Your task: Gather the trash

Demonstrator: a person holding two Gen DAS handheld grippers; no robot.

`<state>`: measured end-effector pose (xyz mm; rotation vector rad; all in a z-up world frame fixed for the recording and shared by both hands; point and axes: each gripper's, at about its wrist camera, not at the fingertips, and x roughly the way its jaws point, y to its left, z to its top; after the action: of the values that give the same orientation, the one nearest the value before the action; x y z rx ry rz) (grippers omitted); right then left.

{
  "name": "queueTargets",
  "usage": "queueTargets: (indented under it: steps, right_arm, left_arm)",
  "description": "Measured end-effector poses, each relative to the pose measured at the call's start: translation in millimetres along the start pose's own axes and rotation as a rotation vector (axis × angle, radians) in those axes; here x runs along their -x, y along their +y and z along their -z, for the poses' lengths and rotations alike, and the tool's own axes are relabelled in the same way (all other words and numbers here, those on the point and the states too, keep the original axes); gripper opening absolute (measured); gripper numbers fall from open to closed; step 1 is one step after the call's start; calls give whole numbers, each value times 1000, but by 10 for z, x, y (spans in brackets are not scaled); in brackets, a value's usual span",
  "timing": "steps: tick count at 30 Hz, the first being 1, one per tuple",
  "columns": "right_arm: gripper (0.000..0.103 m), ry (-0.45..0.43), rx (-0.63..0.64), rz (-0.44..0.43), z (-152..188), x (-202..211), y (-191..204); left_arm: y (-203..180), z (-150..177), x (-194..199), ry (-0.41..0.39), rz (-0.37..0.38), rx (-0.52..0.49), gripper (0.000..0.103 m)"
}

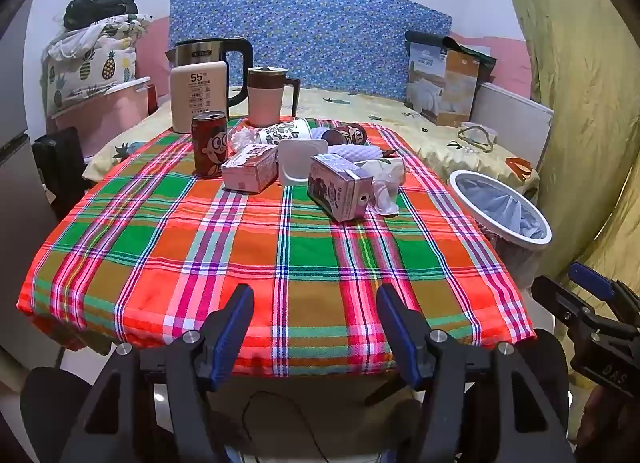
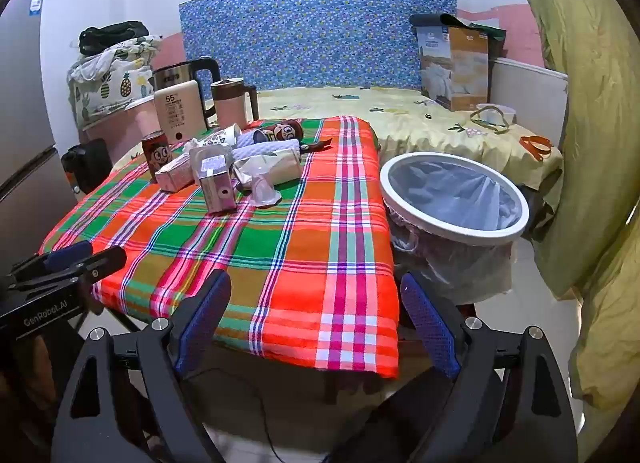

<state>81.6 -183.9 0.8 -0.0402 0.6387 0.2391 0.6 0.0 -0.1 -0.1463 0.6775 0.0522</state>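
Left wrist: left gripper (image 1: 315, 327) jaws apart, empty, at near table edge. Trash far on plaid cloth (image 1: 256, 247): upright red can (image 1: 209, 143), pink carton (image 1: 250, 172), tipped purple carton (image 1: 340, 192), crumpled wrapper (image 1: 385, 187). Lined bin (image 1: 500, 209) right of table.

Right wrist: right gripper (image 2: 316, 323) jaws wide, empty, near table corner. Trash heap far left; bin just beside table.

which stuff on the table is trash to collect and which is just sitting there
For the job: red drink can, pink carton, drink carton, paper cup, crumpled plastic wrapper, lined bin.

Just lying about: electric kettle, pink mug, cream 55-degree box, bedding box.
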Motion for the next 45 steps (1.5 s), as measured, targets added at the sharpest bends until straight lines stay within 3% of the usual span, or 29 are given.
queueTargets:
  steps: [45]
  right_arm:
    - [88, -13, 3, 2, -24, 34, 9]
  left_arm:
    - [-31, 5, 13, -7, 7, -7, 63]
